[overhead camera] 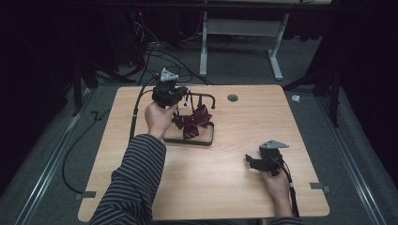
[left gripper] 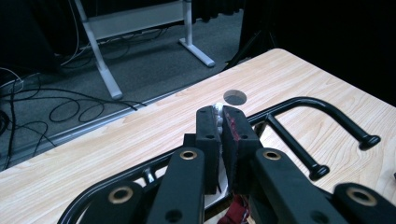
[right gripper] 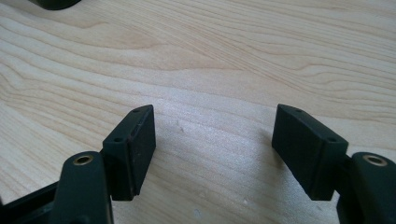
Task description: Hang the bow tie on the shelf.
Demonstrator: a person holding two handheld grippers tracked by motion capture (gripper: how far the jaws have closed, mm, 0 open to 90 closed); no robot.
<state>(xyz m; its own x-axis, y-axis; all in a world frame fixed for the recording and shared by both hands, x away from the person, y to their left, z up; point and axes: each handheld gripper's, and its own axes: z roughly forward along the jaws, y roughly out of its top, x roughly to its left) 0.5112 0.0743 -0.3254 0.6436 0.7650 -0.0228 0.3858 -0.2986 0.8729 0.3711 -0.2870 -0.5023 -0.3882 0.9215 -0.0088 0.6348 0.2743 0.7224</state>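
Note:
A dark red striped bow tie [overhead camera: 192, 121] lies in a shallow dark tray [overhead camera: 209, 141] left of the table's middle. A black tube rack [overhead camera: 202, 96] with knobbed pegs rises from the tray's far side; its curved rail [left gripper: 327, 108] runs just beyond my left jaws. My left gripper [overhead camera: 180, 96] hangs over the tray's back. In the left gripper view the left gripper [left gripper: 220, 114] is pinched on a small white part with red cloth [left gripper: 233, 212] below it, seemingly the bow tie's strap. My right gripper [overhead camera: 251, 161] rests on bare wood at the front right, and the right gripper [right gripper: 212, 122] stands open with nothing between its pads.
A round cable hole [overhead camera: 232, 98] sits in the wooden table [overhead camera: 234, 187] behind the tray. Beyond the far edge stand another desk's white legs [overhead camera: 203, 47] and loose cables [overhead camera: 155, 51] on the grey floor. Tape marks [overhead camera: 320, 187] lie near the front corners.

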